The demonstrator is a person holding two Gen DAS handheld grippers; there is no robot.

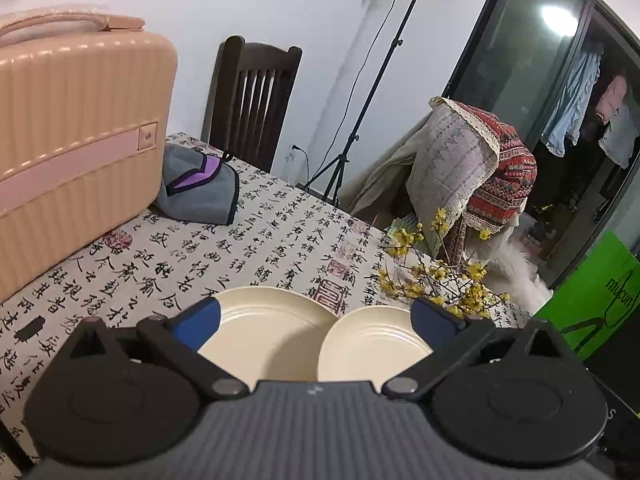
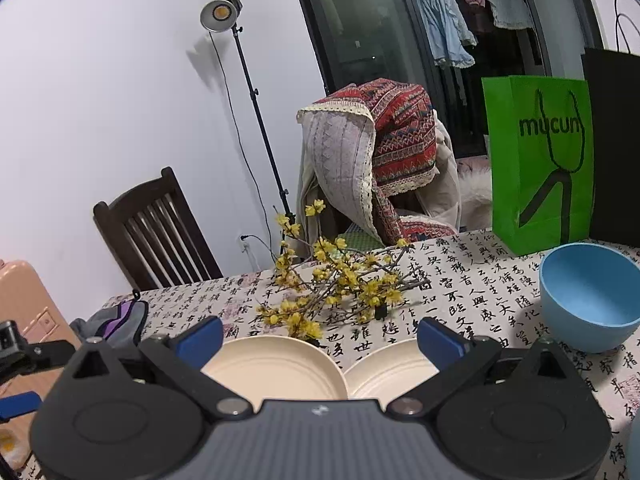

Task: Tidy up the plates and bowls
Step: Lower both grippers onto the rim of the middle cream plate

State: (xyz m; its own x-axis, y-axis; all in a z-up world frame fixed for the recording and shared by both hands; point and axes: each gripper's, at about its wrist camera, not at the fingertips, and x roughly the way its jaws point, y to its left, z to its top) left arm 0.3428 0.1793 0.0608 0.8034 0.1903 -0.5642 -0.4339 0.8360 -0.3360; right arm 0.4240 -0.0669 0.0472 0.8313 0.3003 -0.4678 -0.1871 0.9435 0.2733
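Two cream plates lie side by side on the calligraphy-print tablecloth. In the left wrist view the larger plate point(image 1: 264, 332) is left and the smaller plate point(image 1: 372, 344) right, its rim overlapping the larger one. My left gripper point(image 1: 316, 316) hovers open just above them, blue pads wide apart, holding nothing. In the right wrist view the same plates appear: larger plate point(image 2: 276, 364) and smaller plate point(image 2: 392, 368). My right gripper point(image 2: 320, 340) is open over them and empty. A light blue bowl point(image 2: 592, 300) stands upright to the right.
A pink suitcase point(image 1: 76, 140) and a grey-purple cloth pouch point(image 1: 200, 184) sit at the table's left. A yellow flowering branch point(image 2: 340, 284) lies behind the plates. A green paper bag point(image 2: 540, 160) and a black bag point(image 2: 616, 140) stand at the far right. Chairs ring the table.
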